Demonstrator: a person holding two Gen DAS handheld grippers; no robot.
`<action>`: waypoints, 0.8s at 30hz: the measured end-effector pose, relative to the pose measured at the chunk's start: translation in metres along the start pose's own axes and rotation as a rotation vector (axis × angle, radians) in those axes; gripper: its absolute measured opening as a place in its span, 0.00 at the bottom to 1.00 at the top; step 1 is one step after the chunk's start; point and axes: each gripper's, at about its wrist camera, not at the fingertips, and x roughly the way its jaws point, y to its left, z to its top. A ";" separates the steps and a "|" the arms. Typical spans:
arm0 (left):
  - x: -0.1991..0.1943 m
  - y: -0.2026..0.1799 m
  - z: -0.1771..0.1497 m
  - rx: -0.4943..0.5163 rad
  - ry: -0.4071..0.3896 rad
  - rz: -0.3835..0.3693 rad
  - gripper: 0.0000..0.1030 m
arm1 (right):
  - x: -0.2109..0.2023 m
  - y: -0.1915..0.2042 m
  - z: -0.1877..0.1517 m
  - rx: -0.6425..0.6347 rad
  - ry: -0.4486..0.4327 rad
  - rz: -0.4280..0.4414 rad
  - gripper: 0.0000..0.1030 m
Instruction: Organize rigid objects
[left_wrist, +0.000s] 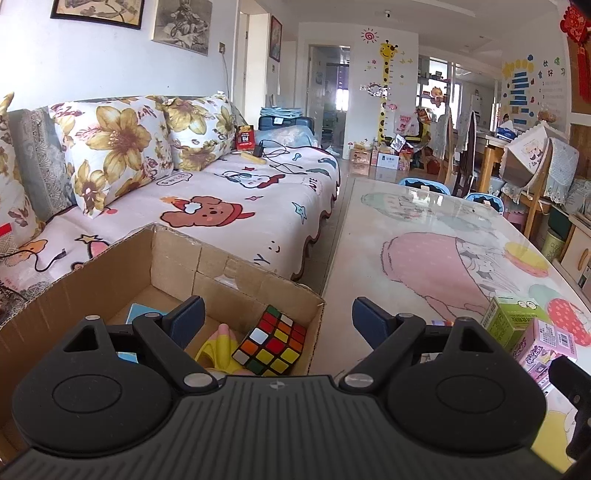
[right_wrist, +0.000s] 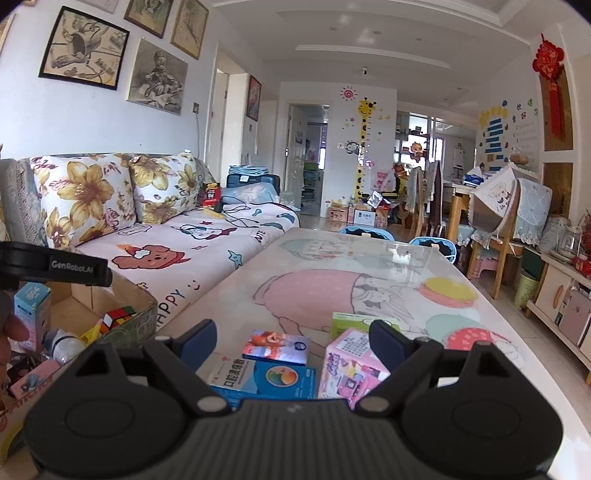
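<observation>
the left gripper (left_wrist: 275, 319) hangs over the near right corner of the cardboard box (left_wrist: 173, 258), jaws spread wide with nothing between them. inside the box, directly ahead of the fingers, a rubik's cube (left_wrist: 271, 341) lies tilted against the right wall, touching a yellow toy (left_wrist: 216, 349) on its left; a blue flat item (left_wrist: 142, 314) lies further left on the box floor. the right gripper (right_wrist: 293, 338) hovers above the table (right_wrist: 369, 258), jaws likewise wide apart and holding nothing. nearest its fingers lies a blue-and-white medicine box (right_wrist: 266, 380), flat on the table, with a small picture box (right_wrist: 279, 345) just behind it. a pink carton (right_wrist: 351, 363) stands upright just beside these on the right, partly behind the right finger, and a green carton (right_wrist: 349, 323) stands just behind the pink one. in the right wrist view the cardboard box sits at the left table edge, with a light-blue carton (right_wrist: 31, 310) standing in it. beyond the box, a sofa (left_wrist: 221, 195) with floral cushions (left_wrist: 114, 147) runs along the wall. the far end of the table carries a printed cartoon cover; chairs (right_wrist: 428, 203) stand well beyond it.
</observation>
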 end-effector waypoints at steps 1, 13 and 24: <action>0.000 -0.001 0.000 0.007 -0.001 -0.005 1.00 | 0.002 -0.004 -0.001 0.017 0.007 -0.009 0.88; 0.007 -0.009 -0.003 0.068 -0.002 -0.047 1.00 | 0.034 -0.049 -0.013 0.204 0.081 -0.078 0.92; 0.015 -0.018 -0.011 0.136 0.025 -0.096 1.00 | 0.063 -0.048 -0.021 0.201 0.117 -0.034 0.99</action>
